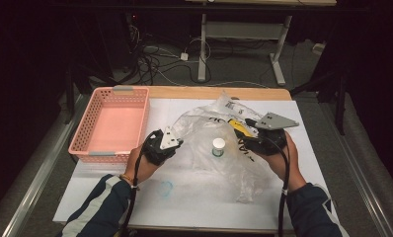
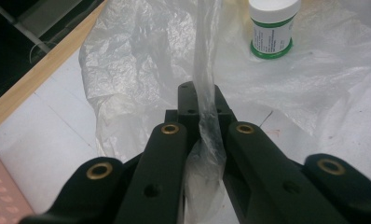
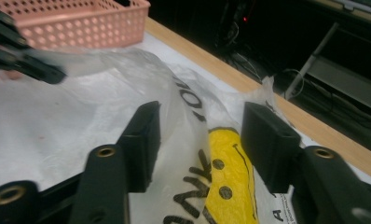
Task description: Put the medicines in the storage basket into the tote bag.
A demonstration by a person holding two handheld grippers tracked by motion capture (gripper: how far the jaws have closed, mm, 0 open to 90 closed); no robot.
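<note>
Plastic bag (image 1: pixel 219 138) sprawls across the middle of the tabletop (image 1: pixel 105 197), clear and crinkled, with a small white jar (image 1: pixel 218 146) standing upright in its folds. Far left, a pink basket (image 1: pixel 110 123) sits idle, well apart from the action. Next, the left tongs (image 1: pixel 171 139): pinched tight on a twisted strip of the bag's film, which rises taut between the jaws in the left gripper view. That's the danger spot, I'd say. Film this thin could stretch or tear if the pull gets hard, or simply slither out of the pinch. And the jar (image 2: pixel 273 25) is just beyond that strip, apparently standing on the film, so a sharp tug may well tip it and send it rolling.

Over to the right tongs (image 1: pixel 248 129): jaws spread wide, gripping nothing, straddling the bag's printed side, where a yellow smiley face (image 3: pixel 232 182) and black lettering lie between them. Close now and they could catch just one slack layer, or none at all. So the bag is stretched between both tongs, left end held, right end merely bracketed.
</note>
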